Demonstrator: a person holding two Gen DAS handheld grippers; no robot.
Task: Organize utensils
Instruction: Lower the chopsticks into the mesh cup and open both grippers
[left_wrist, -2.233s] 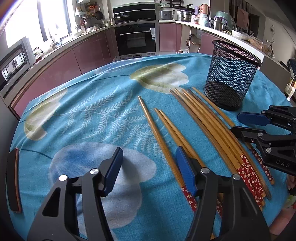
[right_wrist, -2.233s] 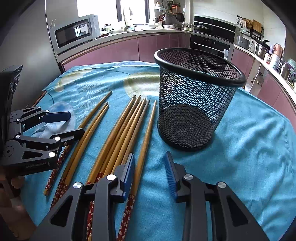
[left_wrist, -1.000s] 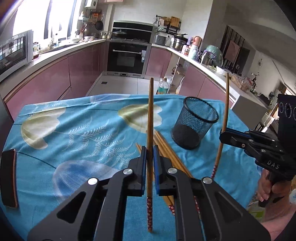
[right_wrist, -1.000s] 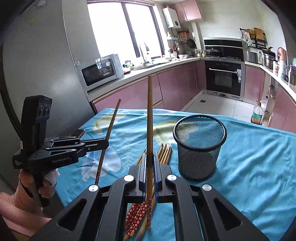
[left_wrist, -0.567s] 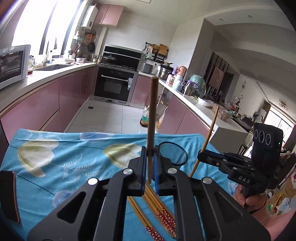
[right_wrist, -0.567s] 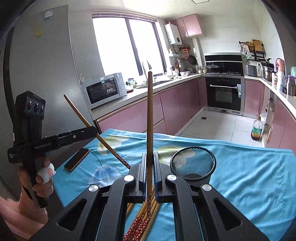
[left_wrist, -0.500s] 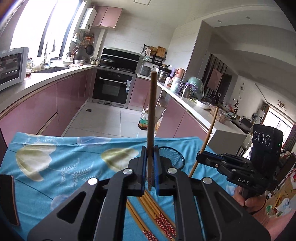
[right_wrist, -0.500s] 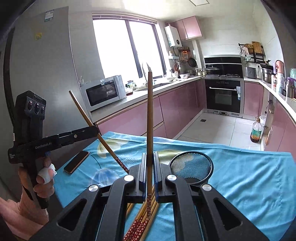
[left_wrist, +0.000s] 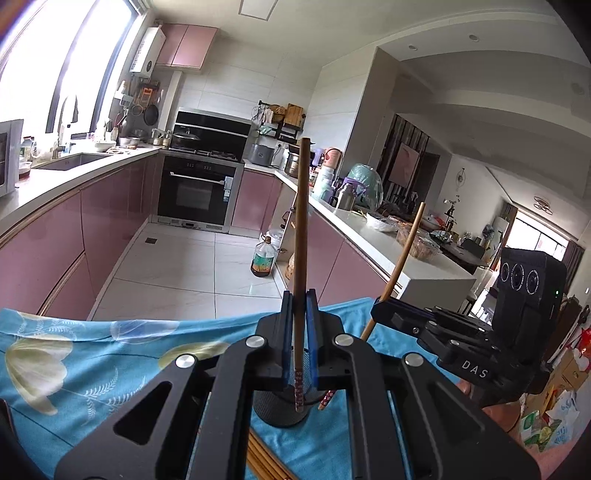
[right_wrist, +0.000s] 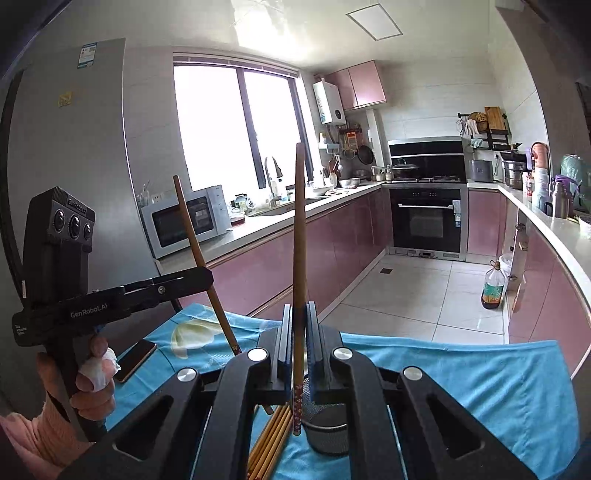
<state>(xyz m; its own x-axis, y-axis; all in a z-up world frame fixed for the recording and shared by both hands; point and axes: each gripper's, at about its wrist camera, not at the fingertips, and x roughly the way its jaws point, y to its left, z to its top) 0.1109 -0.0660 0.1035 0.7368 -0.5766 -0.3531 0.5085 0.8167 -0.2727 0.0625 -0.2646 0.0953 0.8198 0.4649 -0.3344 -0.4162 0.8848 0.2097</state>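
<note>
While each gripper was clamped tight on one upright chopstick, the left gripper (left_wrist: 298, 343) held its chopstick (left_wrist: 300, 258) patterned end down directly over the mesh cup (left_wrist: 280, 410), and the right gripper (right_wrist: 298, 343) held its chopstick (right_wrist: 298, 258) just beside the rim.

Pink cabinets (left_wrist: 55, 240) are lined along a white-tiled floor (left_wrist: 177, 266); daylight is admitted through a large window (right_wrist: 236, 133).
</note>
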